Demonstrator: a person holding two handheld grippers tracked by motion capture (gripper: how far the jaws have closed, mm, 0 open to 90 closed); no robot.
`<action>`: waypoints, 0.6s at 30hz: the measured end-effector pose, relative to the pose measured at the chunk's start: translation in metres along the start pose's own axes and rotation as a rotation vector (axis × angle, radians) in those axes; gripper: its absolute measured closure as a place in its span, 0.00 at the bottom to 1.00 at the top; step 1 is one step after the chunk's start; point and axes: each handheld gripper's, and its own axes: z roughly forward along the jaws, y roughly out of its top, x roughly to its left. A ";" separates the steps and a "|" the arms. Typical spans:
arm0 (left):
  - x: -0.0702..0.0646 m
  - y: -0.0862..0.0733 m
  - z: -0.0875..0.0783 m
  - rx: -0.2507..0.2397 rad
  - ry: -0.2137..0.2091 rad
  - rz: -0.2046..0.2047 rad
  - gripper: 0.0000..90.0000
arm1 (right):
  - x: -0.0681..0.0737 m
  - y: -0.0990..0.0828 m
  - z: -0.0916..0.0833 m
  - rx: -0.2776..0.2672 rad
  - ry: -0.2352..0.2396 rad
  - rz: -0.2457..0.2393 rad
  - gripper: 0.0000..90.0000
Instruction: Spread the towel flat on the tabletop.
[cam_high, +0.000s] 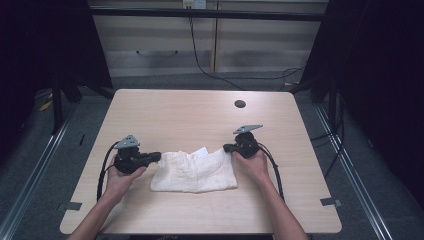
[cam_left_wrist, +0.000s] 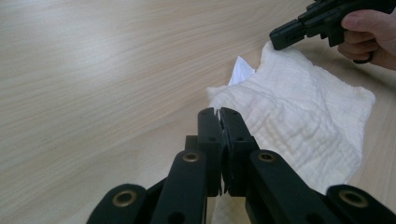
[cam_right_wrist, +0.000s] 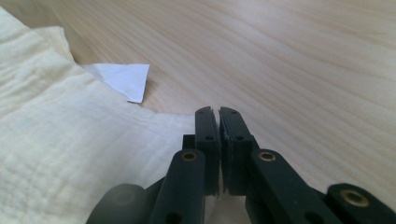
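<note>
Cloth (cam_high: 194, 171), white, crinkled weave, lying flat & rumpled on tabletop (cam_high: 200, 120), near-centre toward the person's edge. High view: cloth sits between the two grippers.

Left gripper (cam_high: 156, 157): at cloth's 9 o'clock, tip on the cloth's upper-left corner. Left gripper view: jaws together, a sliver of white fabric pinched at the tips; rest of cloth (cam_left_wrist: 299, 116) spreads away toward 1–2 o'clock from the jaws. State: clamped on cloth corner.

Right gripper (cam_high: 227, 148): at cloth's 2 o'clock, tip at the upper-right corner. Right gripper view: jaws together over the cloth's edge; cloth (cam_right_wrist: 70, 154) runs off toward 9 o'clock, bare wood toward 3 o'clock. Fabric lies under the jaws and against their left side; cannot tell whether any is caught between the pads. In left gripper view the right gripper (cam_left_wrist: 275, 41) shows at 1 o'clock, its tip touching the far corner of the cloth.

Label (cam_high: 201, 150): small white tag, sticks out from cloth's far edge, approx. 12 o'clock of cloth; in right gripper view (cam_right_wrist: 126, 80) at 11 o'clock from the jaws, apart from them.

Hands (cam_high: 120, 181): one per gripper, forearms in from 6 o'clock.
</note>
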 end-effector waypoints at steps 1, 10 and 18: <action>0.000 0.000 -0.001 0.000 0.003 0.001 0.98 | 0.000 0.000 -0.001 -0.007 0.002 -0.001 0.96; -0.001 0.001 -0.003 -0.013 0.001 0.002 0.98 | 0.008 0.007 -0.023 -0.104 0.041 -0.014 0.96; -0.003 0.004 -0.007 -0.031 -0.006 0.005 0.98 | 0.012 0.012 -0.044 -0.164 0.039 -0.022 0.96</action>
